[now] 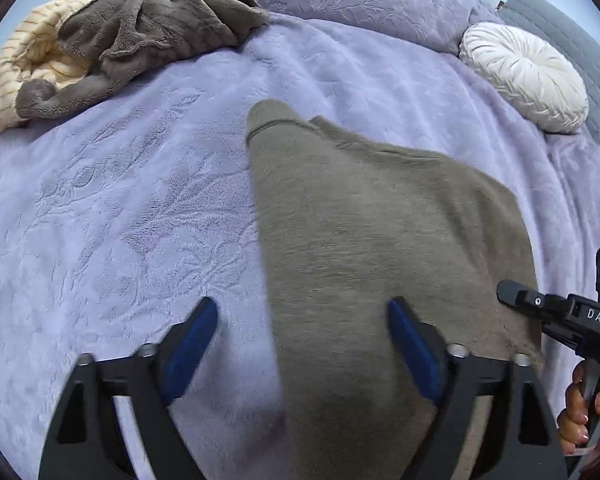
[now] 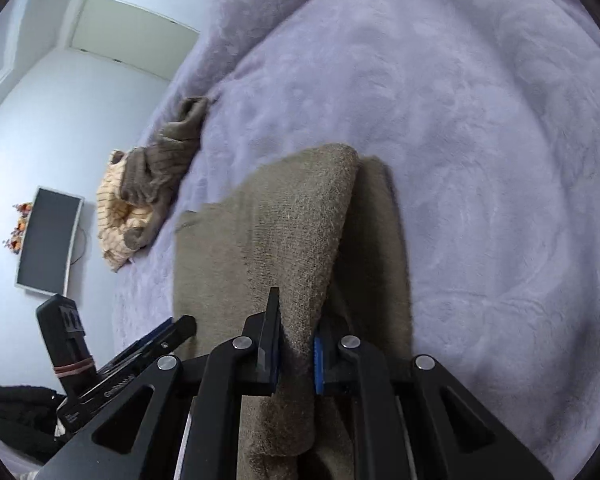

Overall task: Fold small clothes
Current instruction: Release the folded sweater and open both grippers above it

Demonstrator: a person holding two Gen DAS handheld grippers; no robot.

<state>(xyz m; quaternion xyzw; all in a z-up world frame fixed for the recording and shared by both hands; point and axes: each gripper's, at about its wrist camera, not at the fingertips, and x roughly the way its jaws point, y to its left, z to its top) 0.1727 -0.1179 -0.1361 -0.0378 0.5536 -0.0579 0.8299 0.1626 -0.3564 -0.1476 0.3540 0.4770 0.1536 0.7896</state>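
1. Right now I'm mid-fold on the taupe garment [image 1: 380,240], which lies on the lilac bedspread [image 1: 120,200] right under both tools, one cuffed end [image 1: 266,118] pointing away from me.
2. Right gripper [image 2: 294,354] is clenched on a raised ridge of that garment; the cloth fills the gap between the blue pads [image 2: 318,364] and tents up from the bed.
3. Left gripper [image 1: 300,344] is released, jaws wide and holding nothing. It straddles the garment's left edge: one finger is over bare bedspread, the other over the cloth.
4. My read of the step: right side lifts a flap to carry across, left is lining up a second pinch or a hold-down.
5. Next move calls for the left jaws to close on that near edge, then both tools travel together so the layers stay square.
6. Material: garment looks like a soft fuzzy knit, limp, with a ribbed cuff. It should drape and slip rather than hold a crease.
7. Bedspread is plush and embossed with a leaf pattern, so it gives underneath and may drag on the knit.
8. Elsewhere: a heap of brown fleece [image 1: 140,36] and cream striped cloth [image 1: 32,60] sits well apart at the far left, and a round pleated white cushion [image 1: 528,76] at the far right.
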